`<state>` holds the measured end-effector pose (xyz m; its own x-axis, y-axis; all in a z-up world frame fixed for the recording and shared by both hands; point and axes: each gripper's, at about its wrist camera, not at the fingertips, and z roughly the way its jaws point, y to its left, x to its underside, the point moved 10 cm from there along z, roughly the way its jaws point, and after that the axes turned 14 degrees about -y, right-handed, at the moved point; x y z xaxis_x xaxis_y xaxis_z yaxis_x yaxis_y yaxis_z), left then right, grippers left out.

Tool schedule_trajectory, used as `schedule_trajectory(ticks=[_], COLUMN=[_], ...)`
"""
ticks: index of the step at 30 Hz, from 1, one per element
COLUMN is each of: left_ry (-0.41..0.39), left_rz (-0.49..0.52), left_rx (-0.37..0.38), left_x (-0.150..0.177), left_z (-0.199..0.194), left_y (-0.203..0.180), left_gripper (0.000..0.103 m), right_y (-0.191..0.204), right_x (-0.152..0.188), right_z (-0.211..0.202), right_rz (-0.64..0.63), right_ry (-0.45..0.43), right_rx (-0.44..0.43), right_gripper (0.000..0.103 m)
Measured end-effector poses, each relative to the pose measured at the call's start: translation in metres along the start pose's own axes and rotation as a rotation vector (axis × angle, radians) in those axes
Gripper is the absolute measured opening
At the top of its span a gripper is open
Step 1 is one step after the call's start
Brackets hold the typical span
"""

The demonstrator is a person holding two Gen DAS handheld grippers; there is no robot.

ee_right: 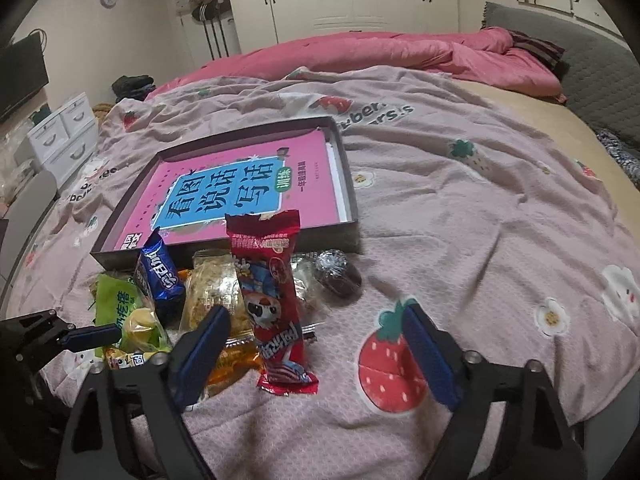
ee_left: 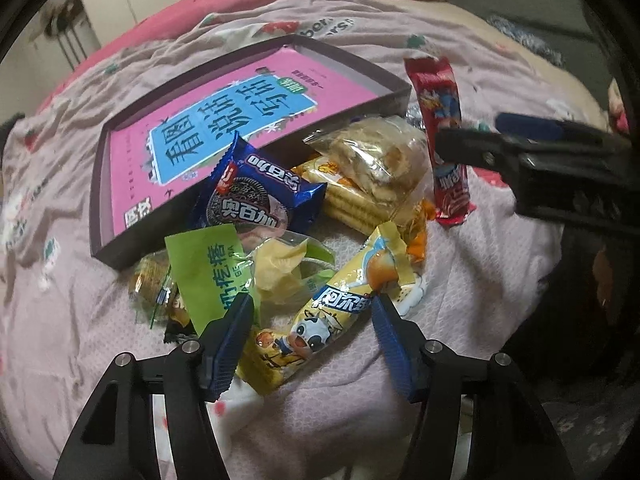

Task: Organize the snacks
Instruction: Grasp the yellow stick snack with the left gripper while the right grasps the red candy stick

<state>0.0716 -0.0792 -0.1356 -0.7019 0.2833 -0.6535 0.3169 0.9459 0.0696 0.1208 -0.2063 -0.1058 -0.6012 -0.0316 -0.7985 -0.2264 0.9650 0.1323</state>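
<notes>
The yellow snack packet lies on the bed just ahead of the left gripper, its long axis running diagonally between the wide-open, empty jaws, while the right gripper, equally open and empty, faces the upright-lying red packet.

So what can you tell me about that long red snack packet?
The long red snack packet is a narrow, shiny plastic wrapper with crimped ends, printed with a cartoon animal face and blue and white lettering. It looks sealed and full. It lies lengthwise on the pink strawberry blanket, its far end beside the dark shallow box and propped a little on the other snacks. It sits at the right edge of the pile. The open right gripper hovers over its near end, not touching it.
</notes>
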Motion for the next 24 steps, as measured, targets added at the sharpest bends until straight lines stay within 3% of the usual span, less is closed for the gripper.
schedule_trajectory(ticks=[5, 10, 14, 15, 17, 19, 24], left_ry=[0.005, 0.023, 0.022, 0.019, 0.013, 0.003, -0.031], left_rz=[0.083, 0.166, 0.201, 0.199, 0.186, 0.14, -0.05], left_rx=[-0.034, -0.081, -0.114, -0.114, -0.12, -0.122, -0.002], left_x=[0.002, 0.004, 0.005, 0.006, 0.005, 0.002, -0.003], left_z=[0.004, 0.012, 0.017, 0.016, 0.015, 0.012, 0.002], left_y=[-0.004, -0.009, -0.01, -0.009, -0.005, 0.004, 0.019], left_gripper=[0.063, 0.064, 0.061, 0.059, 0.035, 0.024, 0.017], right_y=[-0.003, 0.004, 0.01, 0.011, 0.011, 0.009, 0.003], right_x=[0.002, 0.006, 0.009, 0.008, 0.005, 0.003, 0.001], right_z=[0.01, 0.021, 0.026, 0.024, 0.021, 0.018, 0.016], right_rz=[-0.003, -0.02, -0.031, -0.034, -0.04, -0.023, 0.018], right_ry=[0.015, 0.036, 0.053, 0.046, 0.027, 0.016, 0.01], right_rx=[-0.018, -0.055, -0.086, -0.089, -0.091, -0.1, -0.112], right_gripper=[0.056, 0.045, 0.029, 0.027, 0.024, 0.023, 0.019])
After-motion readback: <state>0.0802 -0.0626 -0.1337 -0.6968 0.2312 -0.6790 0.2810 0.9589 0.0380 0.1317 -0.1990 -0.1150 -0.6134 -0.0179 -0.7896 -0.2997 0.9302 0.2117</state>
